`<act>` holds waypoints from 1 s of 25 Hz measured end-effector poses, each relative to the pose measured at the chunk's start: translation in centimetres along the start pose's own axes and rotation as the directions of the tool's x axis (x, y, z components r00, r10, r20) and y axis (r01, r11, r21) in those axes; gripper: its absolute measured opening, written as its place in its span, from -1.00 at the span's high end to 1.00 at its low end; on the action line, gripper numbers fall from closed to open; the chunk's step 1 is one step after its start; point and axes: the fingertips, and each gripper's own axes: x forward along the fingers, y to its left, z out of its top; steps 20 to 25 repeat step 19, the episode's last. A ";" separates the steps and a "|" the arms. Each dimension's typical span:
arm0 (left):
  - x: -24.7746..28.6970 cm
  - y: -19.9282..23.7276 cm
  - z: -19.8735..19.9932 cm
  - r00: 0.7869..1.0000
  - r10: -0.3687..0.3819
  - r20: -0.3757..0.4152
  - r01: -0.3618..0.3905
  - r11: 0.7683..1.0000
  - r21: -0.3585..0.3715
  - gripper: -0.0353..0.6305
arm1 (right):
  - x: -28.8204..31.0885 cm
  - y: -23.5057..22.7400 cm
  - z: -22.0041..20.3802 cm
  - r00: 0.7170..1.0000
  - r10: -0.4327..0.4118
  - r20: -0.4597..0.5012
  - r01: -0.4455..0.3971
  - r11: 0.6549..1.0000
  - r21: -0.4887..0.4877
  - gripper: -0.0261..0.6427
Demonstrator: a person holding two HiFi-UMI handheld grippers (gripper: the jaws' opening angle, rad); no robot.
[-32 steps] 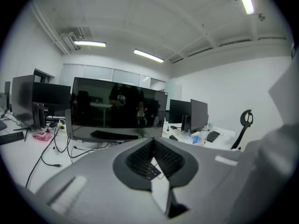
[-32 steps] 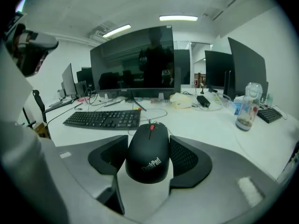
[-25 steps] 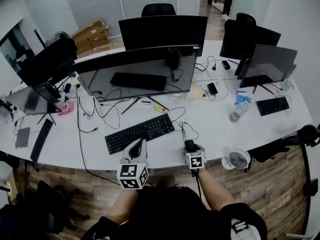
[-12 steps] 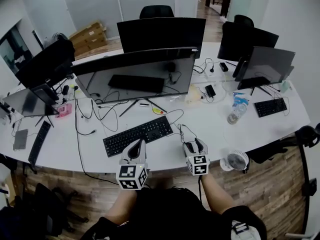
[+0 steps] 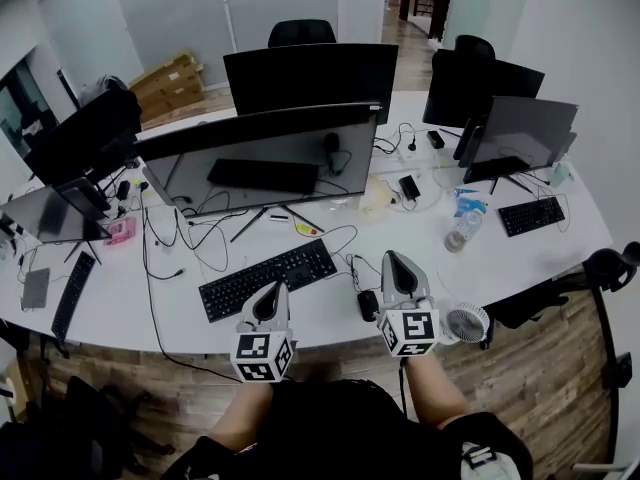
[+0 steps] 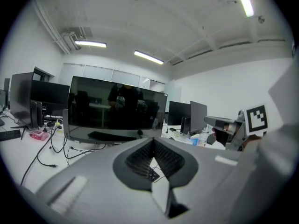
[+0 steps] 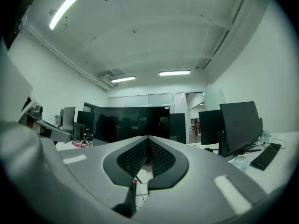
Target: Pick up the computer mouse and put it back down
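Observation:
The black computer mouse (image 5: 368,305) lies on the white desk (image 5: 330,318) near its front edge, its cable running back toward the keyboard. My right gripper (image 5: 392,260) hangs raised just right of and above the mouse, pointing level, with its jaws together and nothing between them; in the right gripper view the jaws of this right gripper (image 7: 148,137) meet in a closed point. My left gripper (image 5: 277,290) hovers over the front edge, left of the mouse, and the left gripper (image 6: 153,142) likewise shows its jaws shut and empty.
A black keyboard (image 5: 265,278) lies left of the mouse, behind it a wide monitor (image 5: 270,158) and loose cables (image 5: 345,238). A small white fan (image 5: 466,322) stands at the desk edge to the right, a water bottle (image 5: 457,231) further back.
My right gripper has lifted up off the mouse, which stays on the desk, and its jaws have gone from open to shut. The left gripper has kept still.

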 end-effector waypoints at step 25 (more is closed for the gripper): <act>-0.6 0.4 0.5 1.000 0.012 0.026 -0.012 1.000 -0.009 0.73 | 0.3 1.6 -0.2 0.999 0.039 -0.014 -0.039 0.999 0.032 0.93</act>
